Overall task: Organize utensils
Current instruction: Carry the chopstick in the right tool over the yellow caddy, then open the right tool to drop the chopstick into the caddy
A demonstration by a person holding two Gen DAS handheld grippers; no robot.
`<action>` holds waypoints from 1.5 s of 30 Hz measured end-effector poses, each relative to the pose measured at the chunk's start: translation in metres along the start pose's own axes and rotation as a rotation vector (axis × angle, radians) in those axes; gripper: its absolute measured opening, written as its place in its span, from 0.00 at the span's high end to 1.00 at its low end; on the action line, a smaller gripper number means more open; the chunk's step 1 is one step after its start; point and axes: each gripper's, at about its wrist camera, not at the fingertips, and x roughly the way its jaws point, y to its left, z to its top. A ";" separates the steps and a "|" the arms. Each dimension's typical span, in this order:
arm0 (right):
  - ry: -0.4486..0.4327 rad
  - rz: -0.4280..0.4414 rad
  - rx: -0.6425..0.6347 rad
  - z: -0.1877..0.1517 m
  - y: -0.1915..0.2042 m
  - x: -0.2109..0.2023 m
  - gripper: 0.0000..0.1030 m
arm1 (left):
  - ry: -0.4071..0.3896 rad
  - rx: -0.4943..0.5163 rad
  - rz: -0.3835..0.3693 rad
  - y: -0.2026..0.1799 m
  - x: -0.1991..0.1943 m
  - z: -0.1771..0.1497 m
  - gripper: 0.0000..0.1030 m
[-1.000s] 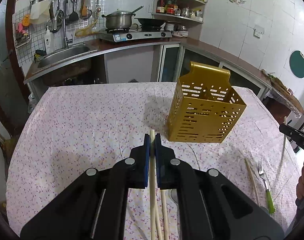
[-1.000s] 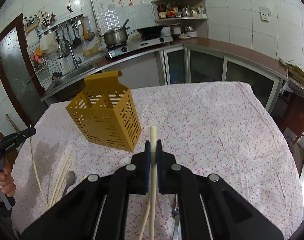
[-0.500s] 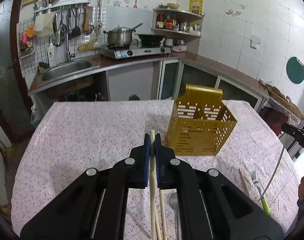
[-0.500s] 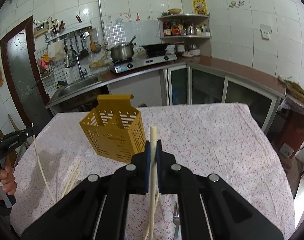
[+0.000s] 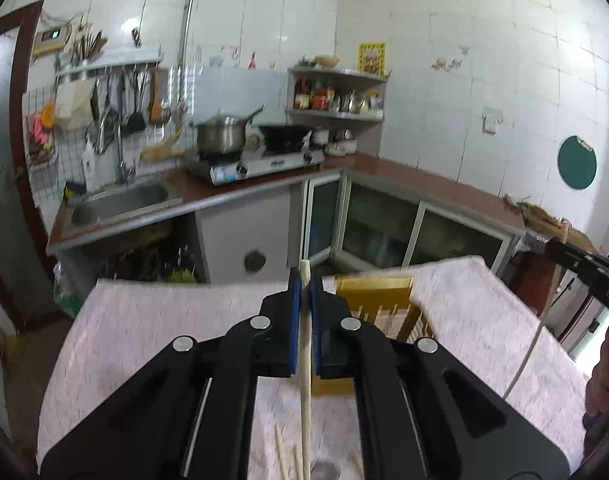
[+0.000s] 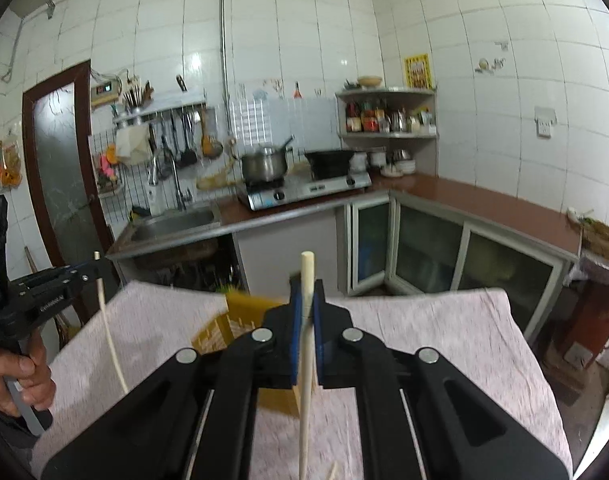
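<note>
Both grippers carrying 1 chopstick each toward the yellow holder.
Left gripper (image 5: 304,280) clamped on a chopstick (image 5: 305,380); right gripper (image 6: 307,292) clamped on another chopstick (image 6: 306,344). Utensil holder (image 5: 374,312) sits on the table (image 5: 144,320) just beyond both. Tip sticks vertical over its open top, lower 1 at a time, release only once inside.

The right tongs (image 6: 304,312) are squeezed tight on 1 pale chopstick (image 6: 305,360) that sticks up past the blue pads. Behind them a yellow basket (image 6: 240,324) stands on the table (image 6: 444,320) with its pink flowery cloth. At the left, a hand (image 6: 14,376) holds the left tongs (image 6: 89,270), which pinch another chopstick (image 6: 111,344).
</note>
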 end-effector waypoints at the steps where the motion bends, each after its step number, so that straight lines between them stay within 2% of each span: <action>1: -0.018 -0.001 -0.007 0.008 0.003 0.003 0.94 | -0.019 0.006 -0.008 -0.005 0.003 0.011 0.97; 6: -0.079 -0.016 -0.056 0.034 0.021 0.024 0.94 | -0.107 0.034 -0.031 -0.024 0.022 0.050 0.97; 12: -0.139 -0.024 -0.082 0.049 0.038 0.060 0.95 | -0.144 0.022 -0.052 -0.038 0.064 0.070 0.97; 19: -0.132 -0.020 -0.070 0.042 0.037 0.095 0.95 | -0.116 0.004 -0.057 -0.036 0.113 0.060 0.97; 27: -0.101 -0.007 -0.053 0.032 0.032 0.108 0.94 | -0.118 0.007 -0.061 -0.027 0.124 0.047 0.96; 28: -0.100 -0.010 -0.051 0.032 0.032 0.109 0.94 | -0.116 0.011 -0.056 -0.027 0.124 0.045 0.89; 29: -0.096 -0.012 -0.049 0.032 0.031 0.109 0.94 | -0.113 0.009 -0.055 -0.026 0.124 0.044 0.73; 30: -0.091 -0.009 -0.047 0.032 0.031 0.109 0.93 | -0.115 0.007 -0.050 -0.025 0.122 0.043 0.66; 41: -0.099 -0.039 -0.038 0.038 0.020 0.080 0.93 | -0.118 -0.012 -0.010 -0.004 0.092 0.041 0.60; 42: -0.096 -0.044 -0.036 0.036 0.016 0.075 0.88 | -0.117 -0.012 -0.001 0.000 0.088 0.040 0.60; 43: -0.092 -0.047 -0.035 0.034 0.013 0.070 0.79 | -0.114 -0.013 0.011 0.005 0.080 0.036 0.60; 45: -0.075 -0.062 -0.031 0.025 0.003 0.059 0.67 | -0.102 -0.015 0.019 0.013 0.070 0.029 0.59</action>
